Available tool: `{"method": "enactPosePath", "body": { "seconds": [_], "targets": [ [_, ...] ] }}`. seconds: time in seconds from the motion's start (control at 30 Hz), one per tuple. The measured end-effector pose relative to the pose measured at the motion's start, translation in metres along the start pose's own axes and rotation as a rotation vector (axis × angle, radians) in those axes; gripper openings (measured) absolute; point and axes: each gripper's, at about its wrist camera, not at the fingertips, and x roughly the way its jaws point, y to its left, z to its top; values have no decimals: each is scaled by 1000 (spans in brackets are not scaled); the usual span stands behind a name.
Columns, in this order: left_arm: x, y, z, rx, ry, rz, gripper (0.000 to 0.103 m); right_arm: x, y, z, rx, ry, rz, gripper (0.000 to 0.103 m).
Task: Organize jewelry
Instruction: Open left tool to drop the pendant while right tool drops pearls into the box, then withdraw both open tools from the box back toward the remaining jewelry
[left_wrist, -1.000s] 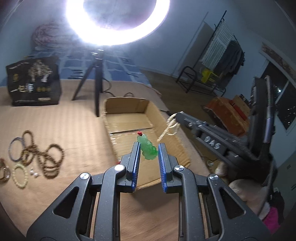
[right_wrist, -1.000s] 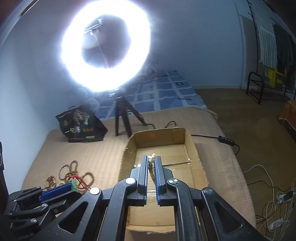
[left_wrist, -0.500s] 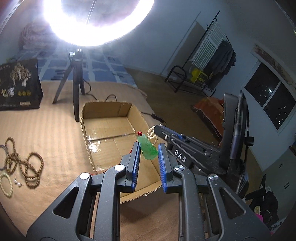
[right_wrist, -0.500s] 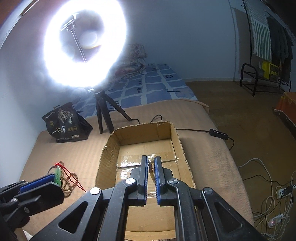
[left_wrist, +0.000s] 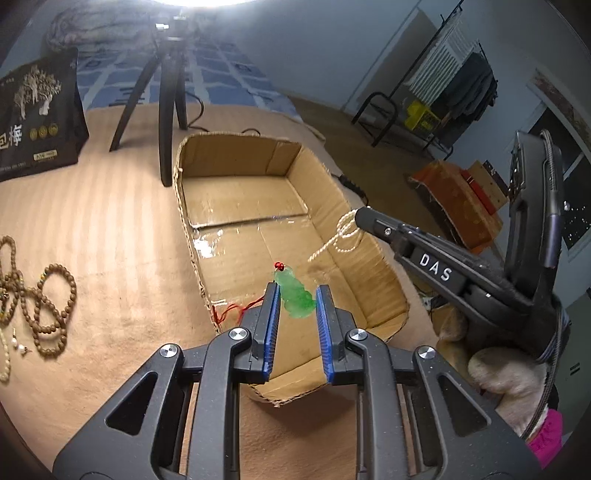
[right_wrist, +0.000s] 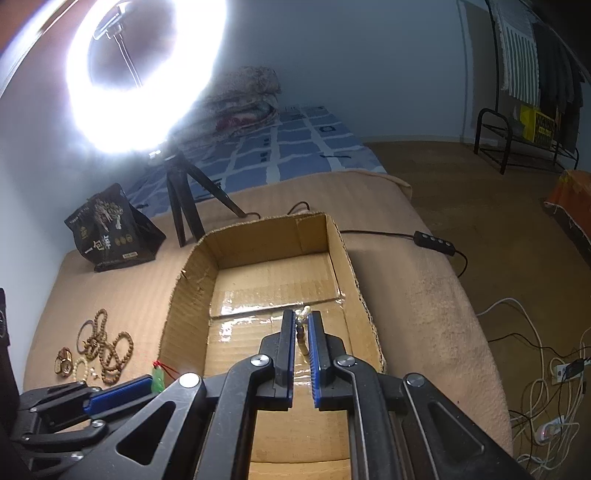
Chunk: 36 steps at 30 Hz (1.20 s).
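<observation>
We've got the left gripper pinching the pendant and the right gripper clamped on a bead string, both over the empty box; bracelets wait at 9 o'clock.

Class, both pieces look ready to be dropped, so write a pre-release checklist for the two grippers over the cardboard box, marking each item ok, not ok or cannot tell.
1. Left gripper holds green pendant: ok.
2. Right gripper shut on white bead string: ok.
3. Both pieces above cardboard box: ok.
4. Box floor bare where they would land: ok.
5. Pendant's red cord inside the box: not ok, it drapes over the wall.
6. Bead string clear of the box floor: cannot tell.
</observation>
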Motion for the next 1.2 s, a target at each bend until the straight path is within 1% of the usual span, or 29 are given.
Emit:
{"method": "enactPosePath", "body": {
  "seconds": [0.3,0.37,0.4,0.43,0.47,0.7,0.77,0.83,0.97,1.07,1.2],
  "targets": [
    [10,-5,-5,38,27,19,19,3,-1,-3,-11,14,-1,5],
    [11,-6,-4,43,38,25,22,4,0,-3,-14,18,-1,6],
    [11,-6,-5,43,41,32,34,3,1,-3,-15,18,-2,15],
    [11,-7,-5,42,37,37,45,3,1,-2,-16,16,-3,27],
    [9,-6,-5,43,28,43,46,2,2,-2,-17,12,-5,31],
    [-4,-5,-6,48,5,66,46,-8,9,1,-38,-1,-14,32],
    [-9,-4,-7,52,-3,70,46,-11,11,2,-41,-6,-18,34],
    [-16,-3,-8,61,-12,81,46,-16,14,2,-47,-15,-22,42],
    [-31,2,-11,77,-32,115,46,-23,22,4,-61,-29,-22,49],
    [-44,12,-12,67,-51,139,46,-27,32,4,-70,-41,-15,55],
    [-62,28,-12,57,-77,178,46,-29,47,3,-84,-35,22,62]
  ]
}}
